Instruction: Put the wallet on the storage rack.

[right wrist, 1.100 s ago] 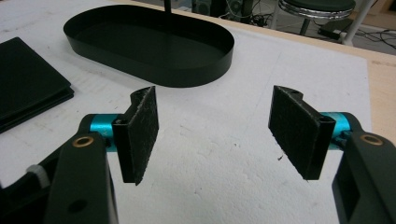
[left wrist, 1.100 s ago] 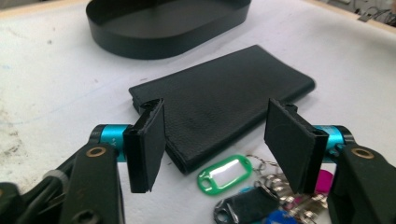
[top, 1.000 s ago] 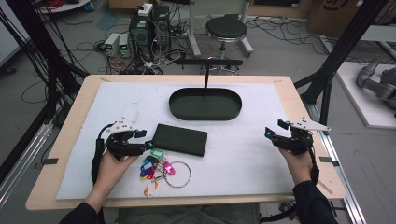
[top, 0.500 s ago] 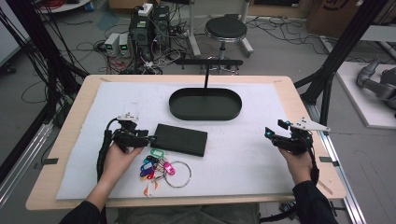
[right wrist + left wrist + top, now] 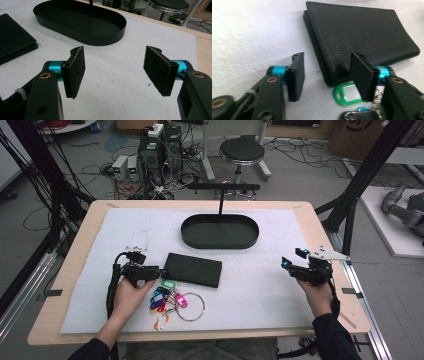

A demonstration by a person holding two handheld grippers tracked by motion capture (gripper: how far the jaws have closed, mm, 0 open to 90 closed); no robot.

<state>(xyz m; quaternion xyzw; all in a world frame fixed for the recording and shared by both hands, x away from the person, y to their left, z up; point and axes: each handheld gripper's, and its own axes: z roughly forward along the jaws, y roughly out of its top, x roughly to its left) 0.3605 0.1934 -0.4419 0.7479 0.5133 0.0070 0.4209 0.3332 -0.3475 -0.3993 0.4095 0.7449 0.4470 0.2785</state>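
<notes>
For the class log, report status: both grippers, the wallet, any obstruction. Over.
Left gripper open, jaws closing astride wallet corner. Right gripper open, holding nothing. Key tags crowd that corner.

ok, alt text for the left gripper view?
The left gripper, fingers apart and just closing, straddles the near corner of a black leather wallet lying on white foam. A green key tag sits just below the wallet.

The left gripper (image 5: 159, 270) has edged right to the black wallet (image 5: 193, 269), its jaws closing around the wallet's near corner without pressing it yet.
</notes>
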